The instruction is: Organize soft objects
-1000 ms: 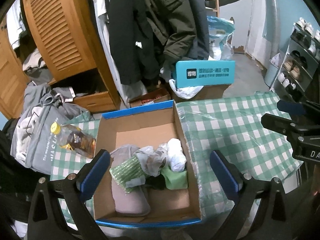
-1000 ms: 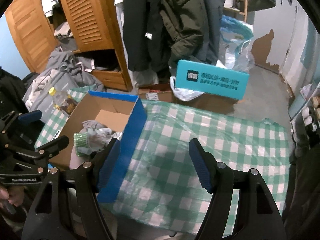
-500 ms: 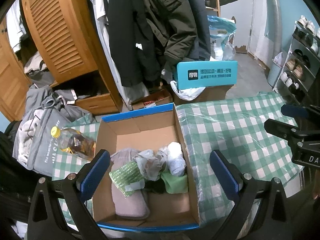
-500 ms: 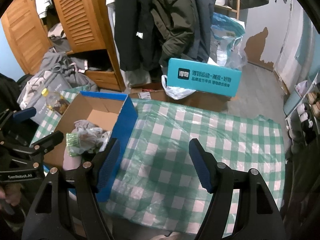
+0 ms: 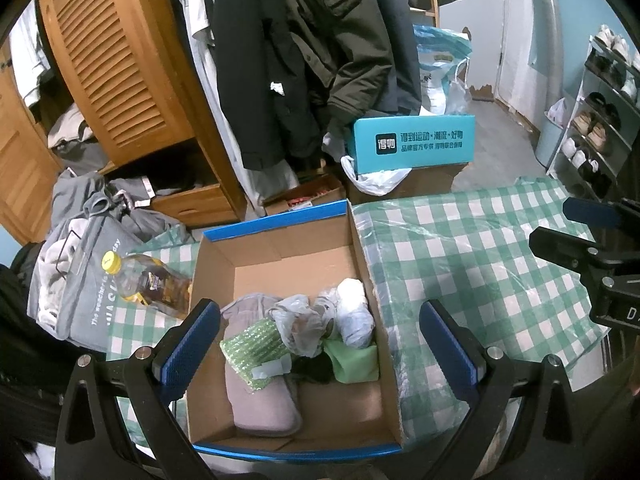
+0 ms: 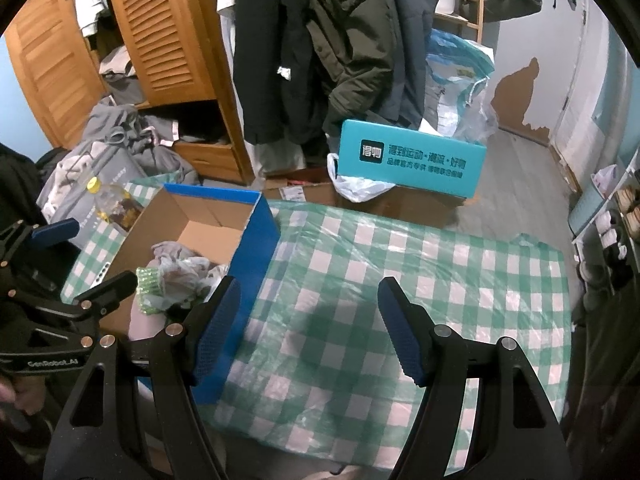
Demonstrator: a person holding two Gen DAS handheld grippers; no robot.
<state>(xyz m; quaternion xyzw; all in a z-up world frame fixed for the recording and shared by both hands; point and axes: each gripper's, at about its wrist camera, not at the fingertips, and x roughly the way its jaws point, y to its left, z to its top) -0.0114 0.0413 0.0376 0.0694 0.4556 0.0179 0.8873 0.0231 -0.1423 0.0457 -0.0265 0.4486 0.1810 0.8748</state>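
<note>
While the soft objects (image 5: 304,332) lie heaped in the cardboard box (image 5: 372,264) on the bench (image 6: 400,280), the left gripper (image 5: 320,344), fingers spread and empty, hangs directly over them, nearer than the equally spread right gripper (image 6: 310,328)

The green-and-white checked surface (image 6: 400,280) right of the blue-edged cardboard box (image 5: 360,248) lay bare, giving open passage. The box's far half was unoccupied; its near half was crowded with a grey slipper (image 5: 260,392), a green bubble-wrap bundle (image 5: 252,344) and crumpled plastic bags (image 5: 304,320). A yellow-capped oil bottle (image 5: 148,284) blocked its left side.
</note>
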